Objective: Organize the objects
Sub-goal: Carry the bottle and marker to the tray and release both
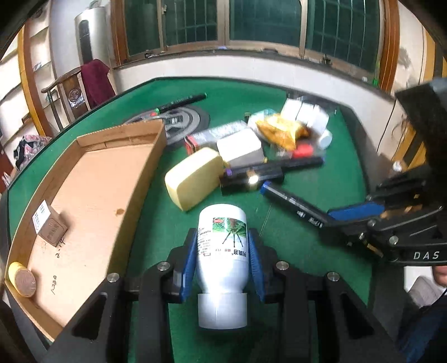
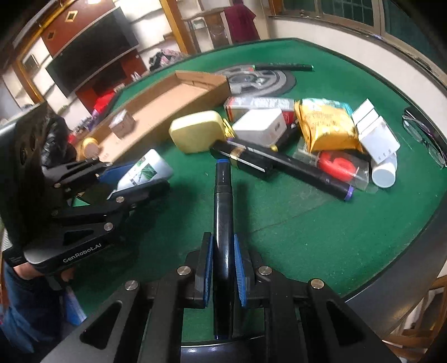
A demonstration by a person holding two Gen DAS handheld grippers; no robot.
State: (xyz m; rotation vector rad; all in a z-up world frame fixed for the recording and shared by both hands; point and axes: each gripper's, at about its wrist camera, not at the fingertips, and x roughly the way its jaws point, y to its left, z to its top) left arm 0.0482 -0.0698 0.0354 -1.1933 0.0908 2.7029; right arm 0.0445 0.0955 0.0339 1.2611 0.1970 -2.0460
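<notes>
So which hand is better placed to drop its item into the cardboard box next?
Left, probably. The left tool grips the white bottle right beside the cardboard box; the right tool, holding the black marker, sits farther from it.

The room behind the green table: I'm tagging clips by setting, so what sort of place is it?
Probably a home living room: a large dark flat television in a red-brown wall unit, a carved wooden armchair draped with dark red cloth, and wood-framed windows.
</notes>
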